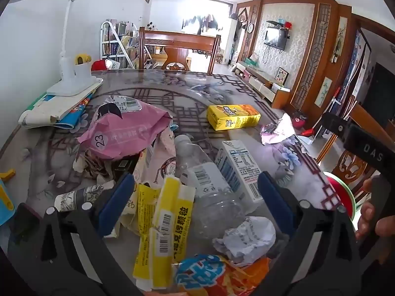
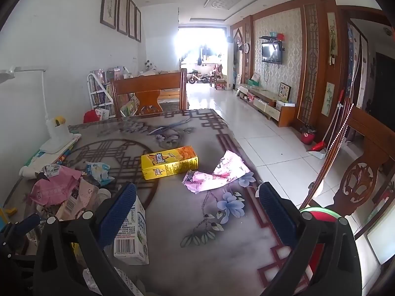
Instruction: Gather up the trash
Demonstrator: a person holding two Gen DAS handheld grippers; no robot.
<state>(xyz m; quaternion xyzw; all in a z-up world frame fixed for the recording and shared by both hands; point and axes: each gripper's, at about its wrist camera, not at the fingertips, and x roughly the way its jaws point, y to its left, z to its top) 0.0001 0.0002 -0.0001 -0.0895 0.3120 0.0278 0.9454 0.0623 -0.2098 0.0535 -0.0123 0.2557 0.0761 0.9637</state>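
Trash litters the patterned table (image 1: 172, 88). My left gripper (image 1: 196, 192) is open above a clear plastic bottle (image 1: 209, 187), a flattened yellow box (image 1: 165, 224) and a crumpled white paper (image 1: 246, 240); nothing is held. A white milk carton (image 1: 238, 170) lies just right of the bottle, and a pink bag (image 1: 126, 133) sits farther left. My right gripper (image 2: 197, 204) is open over bare tablecloth, with the milk carton (image 2: 133, 236) beside its left finger. Beyond it lie a yellow drink carton (image 2: 169, 162) and a pink wrapper (image 2: 217, 175).
A white desk lamp (image 1: 71, 74) stands on books at the back left. Wooden chairs (image 1: 177, 49) stand at the far end and at the right (image 2: 358, 180). A red bin with a green rim (image 2: 318, 214) sits just off the table's right edge. An orange snack bag (image 1: 222, 276) lies nearest.
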